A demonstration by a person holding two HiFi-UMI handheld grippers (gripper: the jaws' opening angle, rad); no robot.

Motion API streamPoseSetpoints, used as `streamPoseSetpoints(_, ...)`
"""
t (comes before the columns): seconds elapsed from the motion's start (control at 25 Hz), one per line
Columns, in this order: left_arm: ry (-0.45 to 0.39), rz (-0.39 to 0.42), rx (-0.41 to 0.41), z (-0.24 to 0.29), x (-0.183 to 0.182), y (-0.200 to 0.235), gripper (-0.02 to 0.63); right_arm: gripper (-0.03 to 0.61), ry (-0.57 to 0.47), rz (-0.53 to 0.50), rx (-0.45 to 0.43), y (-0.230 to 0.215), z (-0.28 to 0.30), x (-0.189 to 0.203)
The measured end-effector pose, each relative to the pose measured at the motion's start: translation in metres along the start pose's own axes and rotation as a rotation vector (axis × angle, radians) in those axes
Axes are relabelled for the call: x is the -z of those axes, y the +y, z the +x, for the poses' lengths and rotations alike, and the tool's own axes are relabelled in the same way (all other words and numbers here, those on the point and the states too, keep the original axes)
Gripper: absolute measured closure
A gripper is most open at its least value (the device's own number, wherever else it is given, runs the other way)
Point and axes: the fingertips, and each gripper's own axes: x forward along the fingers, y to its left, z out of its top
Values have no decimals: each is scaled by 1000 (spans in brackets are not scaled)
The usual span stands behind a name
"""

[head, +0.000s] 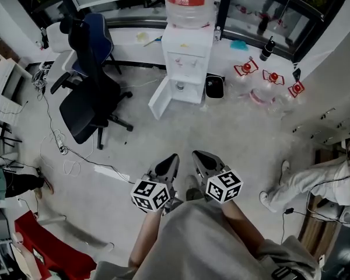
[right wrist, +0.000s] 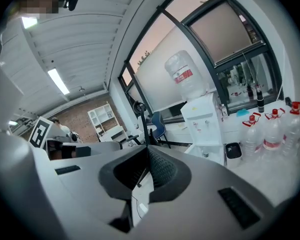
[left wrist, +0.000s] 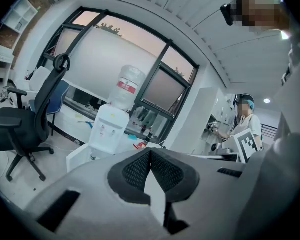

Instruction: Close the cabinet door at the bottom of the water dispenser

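**A:** Where's the dispenser (head: 186, 57)?

**B:** Across the floor (head: 233, 139), against the far wall and well apart from both grippers. It's white, with a big bottle (head: 188, 2) upside down on top.

**A:** And the door (head: 159, 98)?

**B:** Open. It hangs out from the bottom of the dispenser, swung toward the left of the head view, so the cabinet faces into the room.

**A:** What's the left gripper (head: 174, 156) doing?

**B:** It's low in the head view, beside the right gripper (head: 195, 154), and both point toward the dispenser. In its own view the jaws are pressed together at the tips with nothing between them.

**A:** Same for the right?

**B:** Yes, the pads meet and it holds nothing. Neither gripper is near the door.

**A:** What's around the dispenser?

**B:** A small black bin (head: 214, 86) just beside it on the right, then clear jugs (head: 268, 86) with red caps further right. A dark chair (head: 90, 92) stands on its left.

**A:** Anyone else?

**B:** A person's leg (head: 315, 182) stretches in from the right edge of the head view.
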Motion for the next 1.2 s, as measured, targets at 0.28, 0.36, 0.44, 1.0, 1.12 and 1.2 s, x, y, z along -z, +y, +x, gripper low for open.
streamPoseSetpoints(0.28,49,24,-37,20,-4,7,606,566,36,91,-25,-31,14,6)
streamPoseSetpoints(0.36,54,3,-62,20,-4,19,606,566,45,107,-26,-34,20,8)
streamPoseSetpoints(0.44,56,-4,-71,21,-6,29,606,566,54,116,-28,-37,29,10)
streamPoseSetpoints(1.0,85,-23,43,60,-49,125,606,566,32,131,97,-54,124,-16)
streamPoseSetpoints(1.12,95,-23,80,68,-71,154,606,566,25,145,134,-50,155,-25)
streamPoseSetpoints(1.2,109,-26,104,69,-82,171,606,566,19,160,157,-44,174,-31)
